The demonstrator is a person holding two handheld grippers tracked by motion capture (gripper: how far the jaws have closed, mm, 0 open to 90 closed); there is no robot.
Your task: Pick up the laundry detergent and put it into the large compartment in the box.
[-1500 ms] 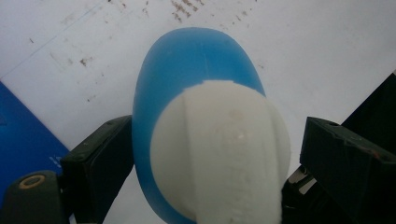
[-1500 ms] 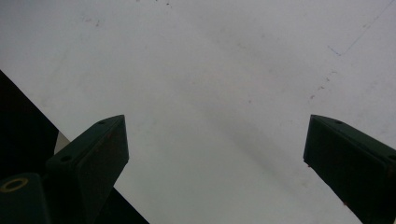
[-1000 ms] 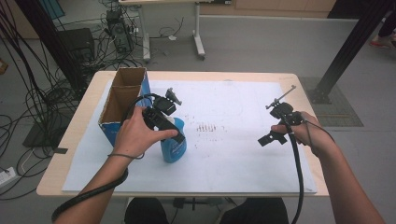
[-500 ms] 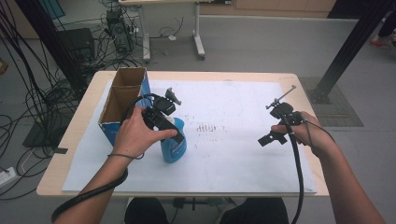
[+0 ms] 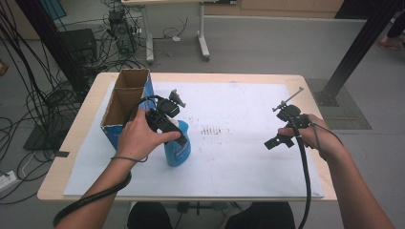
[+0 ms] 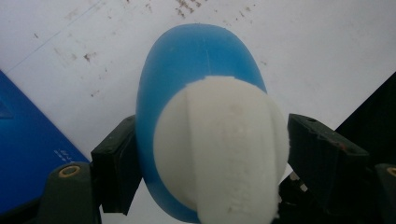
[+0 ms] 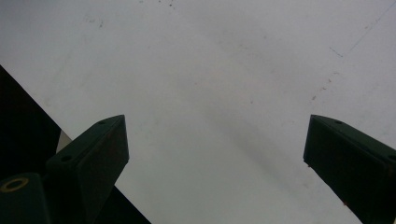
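— So where does the blue bottle (image 5: 178, 149) sit against the left claw (image 6: 205, 154)?

— Directly beneath it, upright on the white sheet (image 5: 248, 119) of the desk (image 5: 86, 129), just beside the cardboard box (image 5: 125, 102). Its long axis runs straight up into the claw.

— Clenched yet?

— The jaws have just been closing, flanking the bottle; the left one touches the blue body, while the right one seems a sliver off the white cap (image 6: 224, 149). Not gripping yet, I'd judge.

— The right claw (image 7: 215, 154)?

— Spread wide, well apart over bare sheet.

Left gripper (image 5: 177, 138) points down at nine o'clock — its jaws have just been closing, pads near-touching what stands between. Right gripper (image 5: 278, 141) hovers at three o'clock, jaws wide apart.
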